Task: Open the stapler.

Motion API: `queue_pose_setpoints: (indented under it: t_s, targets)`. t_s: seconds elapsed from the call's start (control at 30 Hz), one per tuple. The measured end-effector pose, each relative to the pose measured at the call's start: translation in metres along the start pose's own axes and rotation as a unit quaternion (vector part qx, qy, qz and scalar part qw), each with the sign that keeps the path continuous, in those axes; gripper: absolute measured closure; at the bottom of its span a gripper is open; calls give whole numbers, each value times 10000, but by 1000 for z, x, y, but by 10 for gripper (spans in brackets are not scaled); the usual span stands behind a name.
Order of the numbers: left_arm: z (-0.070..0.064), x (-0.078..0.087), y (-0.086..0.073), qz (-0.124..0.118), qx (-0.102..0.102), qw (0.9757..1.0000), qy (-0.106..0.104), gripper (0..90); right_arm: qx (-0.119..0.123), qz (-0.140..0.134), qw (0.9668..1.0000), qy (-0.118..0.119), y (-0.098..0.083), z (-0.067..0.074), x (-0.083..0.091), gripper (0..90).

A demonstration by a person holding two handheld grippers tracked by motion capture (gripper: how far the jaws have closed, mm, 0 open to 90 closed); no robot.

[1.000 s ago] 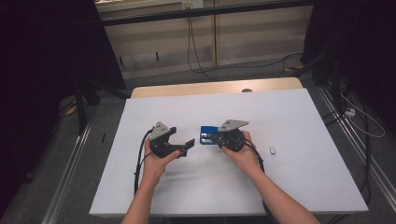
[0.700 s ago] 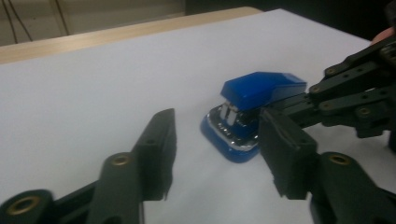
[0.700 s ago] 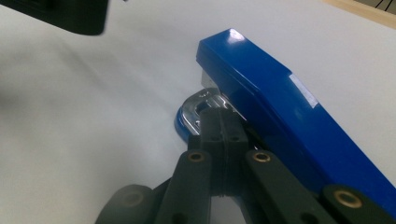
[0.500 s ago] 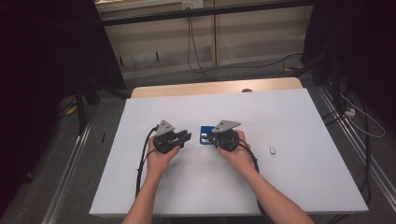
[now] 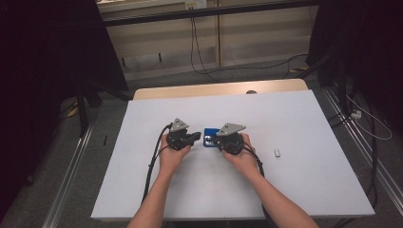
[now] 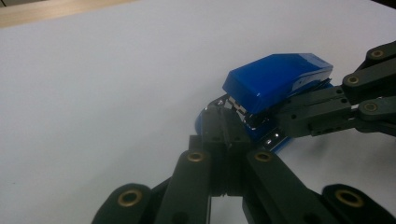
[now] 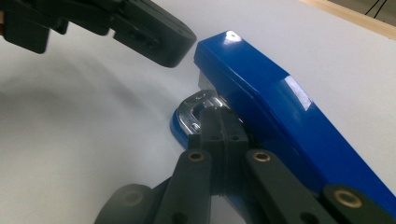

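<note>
A blue stapler [image 5: 209, 133] lies on the white table [image 5: 294, 190] between my two grippers. In the left gripper view its blue top [image 6: 275, 79] is raised off the base. My left gripper [image 6: 225, 122] is shut, and its tips stand at the stapler's front end with nothing between them. It shows from the other side [image 7: 180, 44] close beside the stapler's nose [image 7: 219, 44]. My right gripper [image 7: 218, 119] is shut too. Its jaws lie along the stapler's side, with the tips at the metal plate [image 7: 194, 109] on the base. Both hands meet mid-table [image 5: 198, 137], [image 5: 214, 140].
A small white object [image 5: 277, 153] lies on the table to the right of my right hand. A wooden strip [image 5: 218, 89] runs along the table's far edge. Cables [image 5: 199, 61] trail over the floor beyond it, and metal rails flank the table.
My left gripper has moved right, up to the stapler's front end. The right gripper and the stapler have barely shifted.
</note>
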State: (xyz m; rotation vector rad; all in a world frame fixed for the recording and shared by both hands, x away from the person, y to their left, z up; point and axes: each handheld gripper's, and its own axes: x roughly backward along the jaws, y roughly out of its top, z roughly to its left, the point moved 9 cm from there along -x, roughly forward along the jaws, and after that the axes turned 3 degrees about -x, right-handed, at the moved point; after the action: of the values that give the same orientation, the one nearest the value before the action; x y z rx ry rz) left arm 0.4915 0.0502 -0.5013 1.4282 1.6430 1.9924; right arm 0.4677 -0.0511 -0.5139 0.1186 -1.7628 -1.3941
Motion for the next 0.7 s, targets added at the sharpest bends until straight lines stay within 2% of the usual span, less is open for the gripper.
queue_pose_setpoints:
  t_s: [0.13,0.2,0.33,0.5,0.57,0.7]
  targets:
    - [-3,-3,1,-20,-22,10000,-39,900,15,-27,10000,-30,0,0,0,900]
    - [-4,-4,1,41,-117,9999,-19,900,29,-27,10000,-33,0,0,0,900]
    - [-5,-7,0,46,-13,10000,-33,900,9,-37,10000,-33,-1,0,0,900]
    - [-5,-9,-2,101,-16,9999,-65,900,13,-47,10000,-37,-1,0,0,900]
    - [-6,-8,1,29,20,10000,-88,900,14,-64,10000,-43,-1,0,0,900]
    - [-8,-5,8,-14,-46,9999,-113,900,18,-65,10000,-54,-1,1,0,900]
